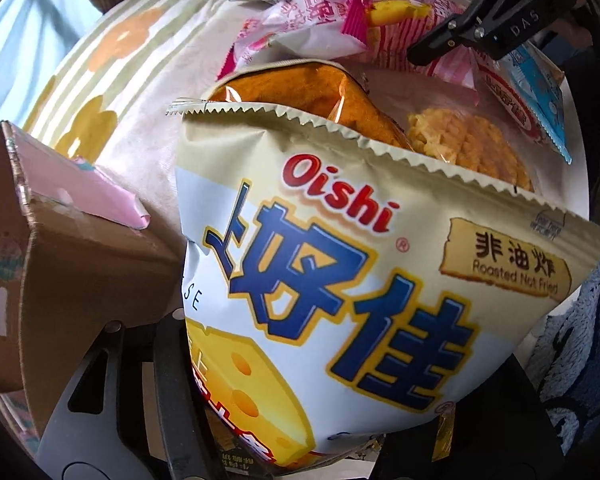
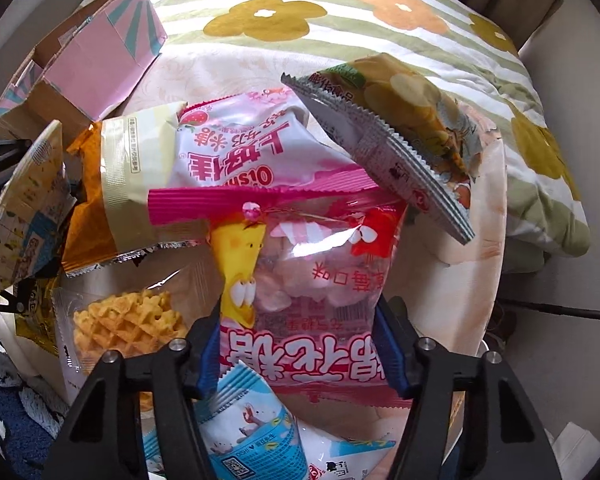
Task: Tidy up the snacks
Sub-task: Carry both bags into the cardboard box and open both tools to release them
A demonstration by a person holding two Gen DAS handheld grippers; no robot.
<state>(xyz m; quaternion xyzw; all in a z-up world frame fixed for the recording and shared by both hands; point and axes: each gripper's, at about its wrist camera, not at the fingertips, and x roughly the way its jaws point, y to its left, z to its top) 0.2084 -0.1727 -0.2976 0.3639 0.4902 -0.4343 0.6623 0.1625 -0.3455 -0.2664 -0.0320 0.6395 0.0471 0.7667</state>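
A big cream Oishi cheese snack bag point(image 1: 340, 280) fills the left wrist view. My left gripper point(image 1: 312, 400) is shut on its lower part; the bag hides the right finger. In the right wrist view a pink bag of marshmallows point(image 2: 312, 280) lies on top of the snack pile. My right gripper point(image 2: 300, 356) is shut on it, blue pads point(image 2: 210, 360) pressing both side edges. The left wrist view shows the right gripper point(image 1: 440, 40) at the far end of the pile.
The pile holds an orange bag point(image 2: 96, 200), a waffle packet point(image 2: 128, 328), a strawberry Oishi bag point(image 2: 228, 152), a potato-chip bag point(image 2: 404, 120) and a blue-white packet point(image 2: 244, 432). An open pink cardboard box point(image 2: 88, 64) stands at the left. A flowered quilt point(image 2: 340, 20) lies behind.
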